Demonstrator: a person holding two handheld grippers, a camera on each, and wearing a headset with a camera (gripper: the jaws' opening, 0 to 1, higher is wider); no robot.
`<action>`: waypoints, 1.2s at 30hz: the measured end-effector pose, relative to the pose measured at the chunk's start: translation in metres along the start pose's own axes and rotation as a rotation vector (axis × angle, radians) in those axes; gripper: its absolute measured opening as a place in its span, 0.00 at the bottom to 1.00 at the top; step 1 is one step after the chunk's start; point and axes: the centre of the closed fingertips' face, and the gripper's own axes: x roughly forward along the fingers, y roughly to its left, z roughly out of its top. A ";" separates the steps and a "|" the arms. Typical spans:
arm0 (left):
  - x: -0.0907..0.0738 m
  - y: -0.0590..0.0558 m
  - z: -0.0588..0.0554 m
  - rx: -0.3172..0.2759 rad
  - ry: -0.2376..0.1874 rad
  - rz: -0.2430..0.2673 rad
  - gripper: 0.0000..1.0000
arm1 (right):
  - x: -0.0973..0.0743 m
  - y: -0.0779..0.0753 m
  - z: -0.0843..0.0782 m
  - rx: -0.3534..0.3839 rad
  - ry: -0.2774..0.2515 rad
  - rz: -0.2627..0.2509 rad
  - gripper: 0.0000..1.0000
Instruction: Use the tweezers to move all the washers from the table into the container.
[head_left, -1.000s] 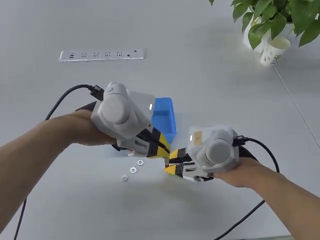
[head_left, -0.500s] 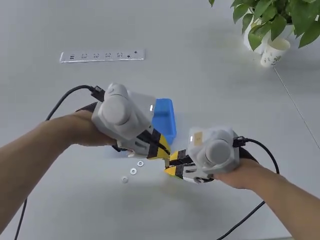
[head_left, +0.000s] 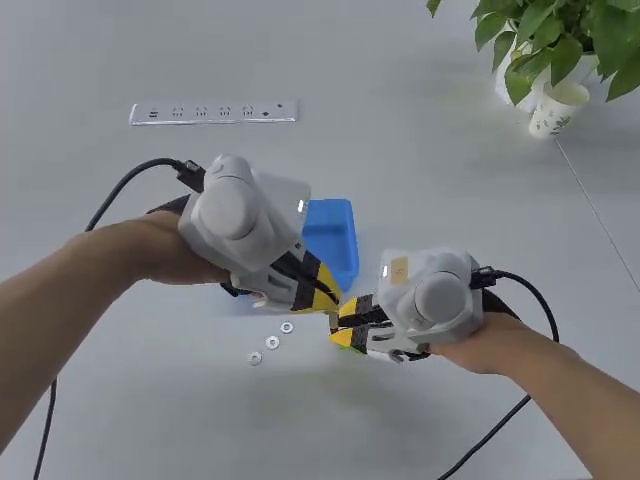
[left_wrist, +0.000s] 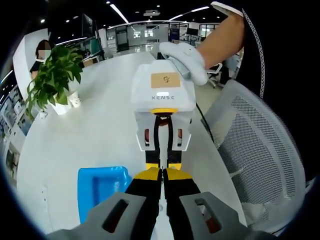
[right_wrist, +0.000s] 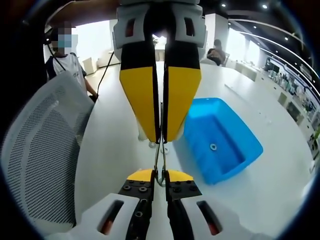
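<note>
Three small metal washers (head_left: 272, 342) lie in a diagonal row on the grey table, just left of both grippers. The blue container (head_left: 335, 240) stands behind them; in the right gripper view the container (right_wrist: 220, 140) holds one washer (right_wrist: 213, 147). My left gripper (head_left: 328, 298) and right gripper (head_left: 345, 328) meet tip to tip in front of the container. Thin metal tweezers (right_wrist: 159, 152) run between them. The left gripper (right_wrist: 160, 135) is shut on the upper part and the right gripper (right_wrist: 160, 176) is shut on the lower end. The left gripper (left_wrist: 162, 172) shows its yellow jaw tips pressed together.
A white power strip (head_left: 213, 112) lies at the far left of the table. A potted plant (head_left: 545, 50) stands at the far right corner. Black cables trail from both grippers. A mesh office chair (left_wrist: 260, 160) stands by the table's edge, and a person (right_wrist: 65, 60) is behind it.
The head view has shifted slightly. The grippers stay tip to tip on the tweezers and the washers lie where they were.
</note>
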 end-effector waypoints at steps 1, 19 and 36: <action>-0.002 0.000 0.001 -0.001 0.000 0.001 0.05 | 0.000 0.000 0.002 -0.004 0.000 0.001 0.09; -0.034 0.012 0.010 -0.017 -0.009 0.027 0.05 | -0.008 -0.013 0.033 -0.059 -0.020 0.009 0.09; -0.055 0.036 0.012 -0.015 0.001 0.049 0.05 | -0.011 -0.038 0.055 -0.095 -0.025 0.003 0.09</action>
